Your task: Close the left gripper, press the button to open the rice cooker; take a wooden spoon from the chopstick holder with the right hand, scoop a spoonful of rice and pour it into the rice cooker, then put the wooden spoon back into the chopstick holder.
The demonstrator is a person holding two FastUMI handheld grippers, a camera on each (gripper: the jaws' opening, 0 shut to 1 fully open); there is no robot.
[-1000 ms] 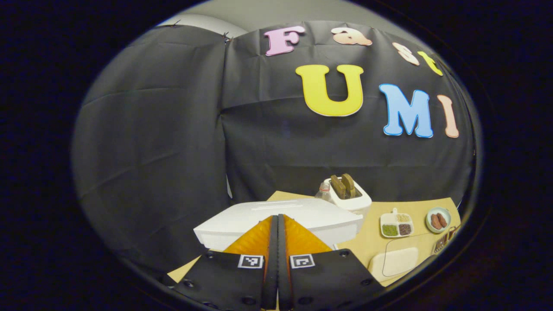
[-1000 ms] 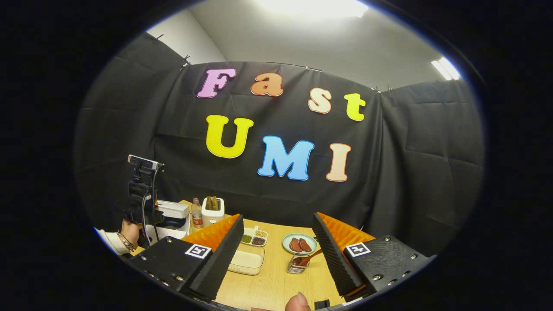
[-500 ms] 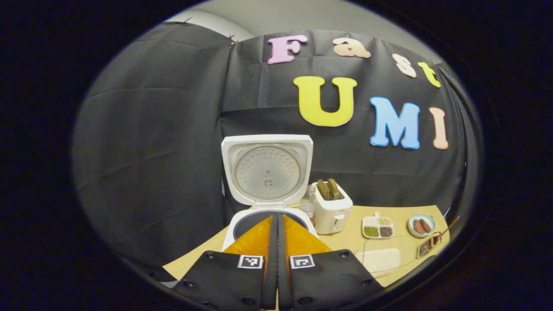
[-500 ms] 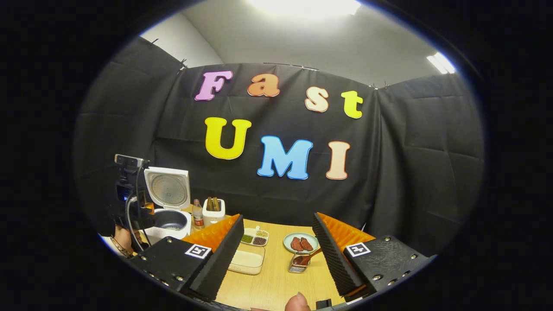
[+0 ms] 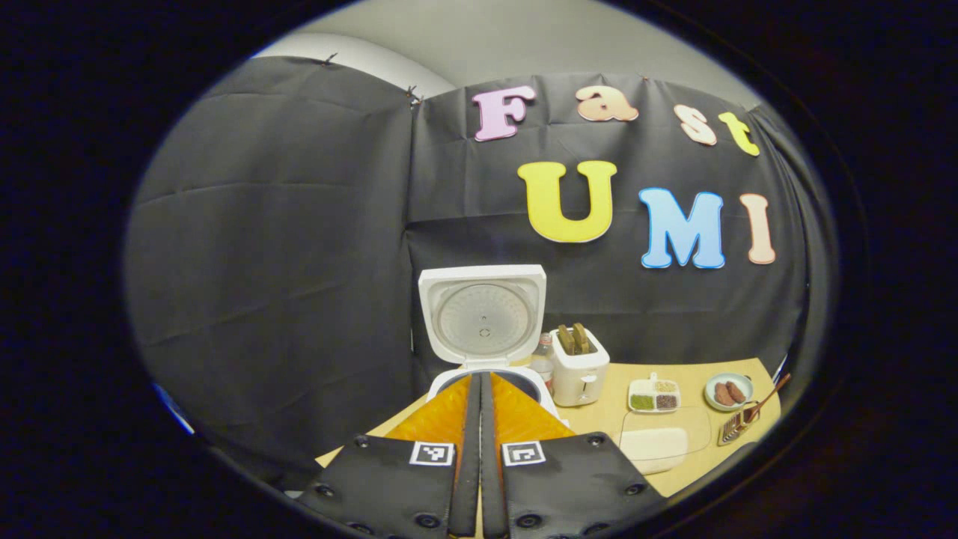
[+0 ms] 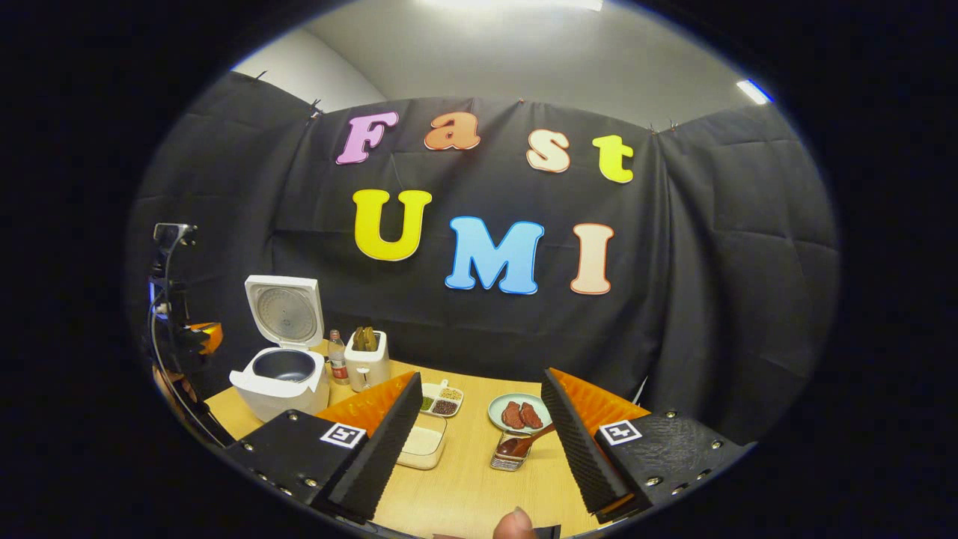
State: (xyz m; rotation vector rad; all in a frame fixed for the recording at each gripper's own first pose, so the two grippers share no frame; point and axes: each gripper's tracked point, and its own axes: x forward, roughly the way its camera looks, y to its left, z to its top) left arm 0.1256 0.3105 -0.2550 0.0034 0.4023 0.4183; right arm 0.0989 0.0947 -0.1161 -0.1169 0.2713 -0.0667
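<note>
The white rice cooker stands on the wooden table at nine o'clock, lid raised upright. The wooden spoon leans in the chopstick holder near six o'clock, beside a tray of rice. The right gripper is spread wide, empty. The left gripper is pressed closed, pointing at the cooker.

Wooden table bearing rice cooker
</note>
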